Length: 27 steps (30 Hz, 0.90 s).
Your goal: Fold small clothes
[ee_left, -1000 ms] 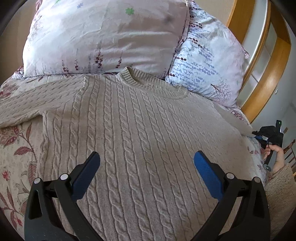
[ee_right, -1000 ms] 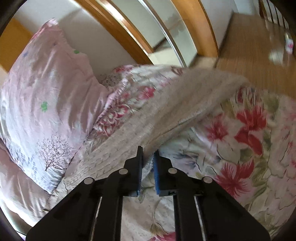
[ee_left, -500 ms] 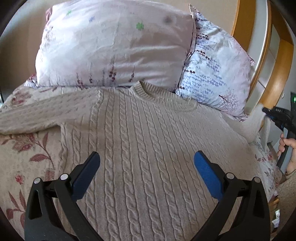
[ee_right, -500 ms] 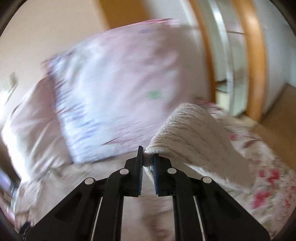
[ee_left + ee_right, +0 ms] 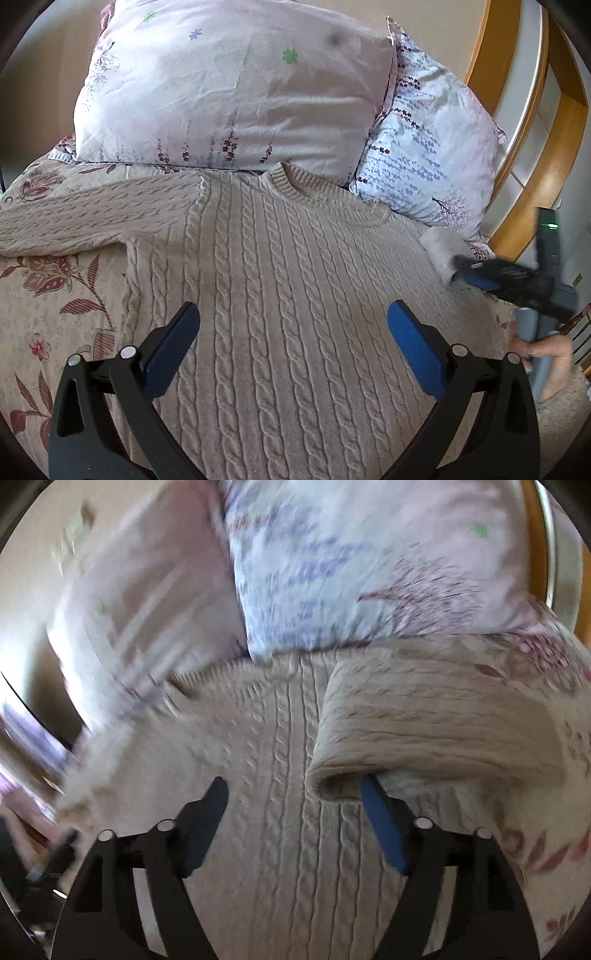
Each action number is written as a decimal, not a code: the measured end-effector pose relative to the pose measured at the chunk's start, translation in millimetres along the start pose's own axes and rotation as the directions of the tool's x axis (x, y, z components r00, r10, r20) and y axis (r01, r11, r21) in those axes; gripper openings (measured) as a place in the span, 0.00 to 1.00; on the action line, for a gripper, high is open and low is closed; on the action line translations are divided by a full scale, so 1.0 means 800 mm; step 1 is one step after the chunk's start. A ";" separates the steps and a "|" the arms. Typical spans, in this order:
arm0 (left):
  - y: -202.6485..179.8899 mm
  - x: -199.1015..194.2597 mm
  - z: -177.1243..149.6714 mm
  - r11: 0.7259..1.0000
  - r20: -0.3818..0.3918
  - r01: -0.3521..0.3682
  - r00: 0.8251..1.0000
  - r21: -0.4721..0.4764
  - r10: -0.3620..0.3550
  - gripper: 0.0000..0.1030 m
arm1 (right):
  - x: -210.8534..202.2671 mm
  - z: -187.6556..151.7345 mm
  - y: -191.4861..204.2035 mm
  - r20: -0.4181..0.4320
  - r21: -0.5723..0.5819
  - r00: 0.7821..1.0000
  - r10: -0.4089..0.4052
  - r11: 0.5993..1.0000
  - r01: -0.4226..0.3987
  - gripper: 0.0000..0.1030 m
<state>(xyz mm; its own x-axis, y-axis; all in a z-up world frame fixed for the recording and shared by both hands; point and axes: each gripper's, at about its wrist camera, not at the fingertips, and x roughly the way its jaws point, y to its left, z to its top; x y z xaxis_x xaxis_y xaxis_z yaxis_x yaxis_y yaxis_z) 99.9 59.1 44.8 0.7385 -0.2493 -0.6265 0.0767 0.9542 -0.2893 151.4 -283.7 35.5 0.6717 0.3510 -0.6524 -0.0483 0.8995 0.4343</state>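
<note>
A beige cable-knit sweater (image 5: 280, 280) lies flat, front up, on the bed with its collar toward the pillows. Its left sleeve (image 5: 74, 225) stretches out sideways. My left gripper (image 5: 293, 310) hovers open over the sweater's lower body with nothing between its fingers. The other sleeve (image 5: 424, 723) is folded inward over the sweater's chest. Its cuff (image 5: 328, 782) droops onto the tip of the right finger (image 5: 380, 823). My right gripper (image 5: 293, 784) has its jaws opening and no pad presses the cuff. The left wrist view shows the right gripper (image 5: 460, 269) blurred beside the pale cuff (image 5: 437, 247).
A pink pillow (image 5: 229, 85) and a blue-printed pillow (image 5: 428, 147) lean at the head of the bed. A curved wooden frame (image 5: 532, 155) stands behind them at the right. The floral bedspread (image 5: 48, 302) shows left of the sweater. A hand (image 5: 546, 354) holds the right gripper's handle.
My right gripper, shut on the sleeve cuff, swung it from the bed's right side over the sweater's body, then spread its jaws and released it. The left gripper stayed nearly still.
</note>
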 end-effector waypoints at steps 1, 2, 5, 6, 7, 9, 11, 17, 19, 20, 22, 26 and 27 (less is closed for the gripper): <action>0.001 0.001 0.000 1.000 -0.001 0.003 1.000 -0.004 -0.003 0.98 | -0.013 0.003 -0.007 0.019 0.040 1.000 0.025 0.999 -0.025 0.74; 0.003 0.002 0.000 1.000 -0.004 0.008 1.000 -0.009 -0.008 0.98 | -0.025 0.006 -0.019 0.047 0.100 0.998 0.045 0.994 -0.049 0.74; 0.003 0.005 0.000 1.000 -0.012 0.020 1.000 -0.013 -0.020 0.98 | -0.056 0.008 -0.088 0.110 0.365 0.993 0.051 0.927 -0.088 0.69; 0.003 0.006 0.000 1.000 -0.020 0.022 1.000 -0.006 -0.022 0.98 | -0.061 0.005 -0.118 0.114 0.462 0.993 0.035 0.883 -0.084 0.64; 0.002 0.007 0.001 1.000 -0.026 0.024 0.999 0.003 -0.024 0.98 | -0.061 0.005 -0.133 0.110 0.511 0.994 0.015 0.857 -0.070 0.60; -0.002 0.007 0.005 0.999 -0.035 0.030 0.999 0.027 -0.029 0.98 | -0.060 0.000 -0.167 0.103 0.600 0.994 -0.019 0.799 -0.047 0.58; -0.005 0.004 0.008 0.998 -0.034 0.029 0.999 0.054 -0.028 0.98 | -0.052 0.003 -0.181 0.096 0.635 0.995 -0.033 0.772 -0.035 0.56; -0.005 0.000 0.016 0.995 -0.037 0.013 0.999 0.098 -0.009 0.98 | -0.030 0.003 -0.210 0.085 0.706 0.992 -0.092 0.709 0.005 0.52; -0.002 0.002 0.018 0.995 -0.041 0.001 0.999 0.104 0.004 0.98 | -0.030 0.005 -0.212 0.093 0.693 0.986 -0.139 0.720 0.036 0.38; -0.001 0.003 0.019 0.995 -0.041 -0.004 0.999 0.104 0.008 0.98 | -0.029 0.008 -0.210 0.099 0.678 0.981 -0.165 0.733 0.055 0.31; 0.004 0.005 0.020 0.995 -0.032 -0.014 0.999 0.102 0.018 0.98 | -0.031 0.017 -0.202 0.117 0.629 0.971 -0.210 0.772 0.091 0.12; 0.017 0.005 0.021 0.997 0.012 0.004 1.000 0.079 -0.005 0.98 | -0.046 0.048 -0.155 0.209 0.470 0.950 -0.231 0.876 0.110 0.10; 0.019 0.005 0.022 0.997 0.018 0.010 1.000 0.073 -0.012 0.98 | -0.050 0.056 -0.138 0.237 0.422 0.948 -0.212 0.901 0.096 0.10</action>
<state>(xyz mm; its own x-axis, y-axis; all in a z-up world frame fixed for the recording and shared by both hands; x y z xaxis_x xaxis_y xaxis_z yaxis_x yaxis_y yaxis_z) 115.9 75.4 50.4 0.7493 -0.2573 -0.6102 0.1330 0.9611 -0.2420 162.9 -408.6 41.2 0.8221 0.0803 -0.5636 0.3331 0.7349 0.5907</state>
